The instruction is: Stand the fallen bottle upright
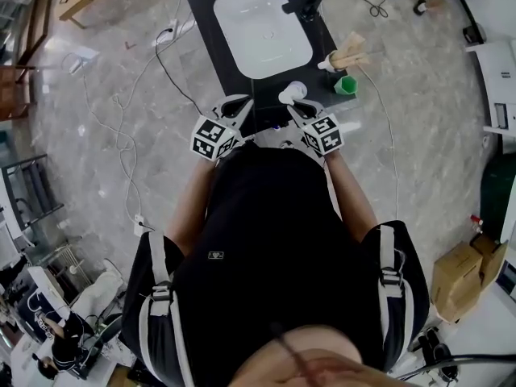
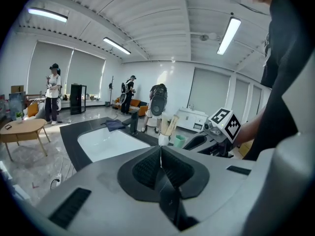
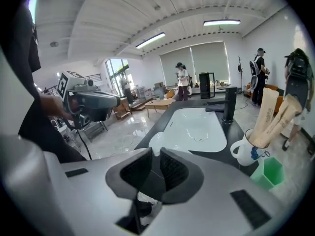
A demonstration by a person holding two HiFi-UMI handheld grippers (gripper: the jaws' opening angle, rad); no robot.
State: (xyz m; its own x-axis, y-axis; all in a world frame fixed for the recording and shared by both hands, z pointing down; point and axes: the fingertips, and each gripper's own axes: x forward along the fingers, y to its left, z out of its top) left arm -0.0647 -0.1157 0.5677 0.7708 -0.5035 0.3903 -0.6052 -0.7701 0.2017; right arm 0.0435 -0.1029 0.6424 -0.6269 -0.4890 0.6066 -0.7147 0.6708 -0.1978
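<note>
L gripper (image 2: 160, 150) jaws together. R gripper (image 3: 156, 152) jaws barely apart, empty. Fallen white plastic bottle (image 1: 292, 93) lies beside white oval sink (image 1: 262, 31). Risk: narrow gap nudges it, rolls off.

One bottle (image 1: 292, 93), probably; one mug (image 1: 326, 64)

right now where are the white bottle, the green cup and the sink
white bottle (image 1: 292, 93), head view, on its rounded body
green cup (image 3: 268, 173), right gripper view, on its side wall
sink (image 1: 242, 22), head view, on the bare basin floor
</note>
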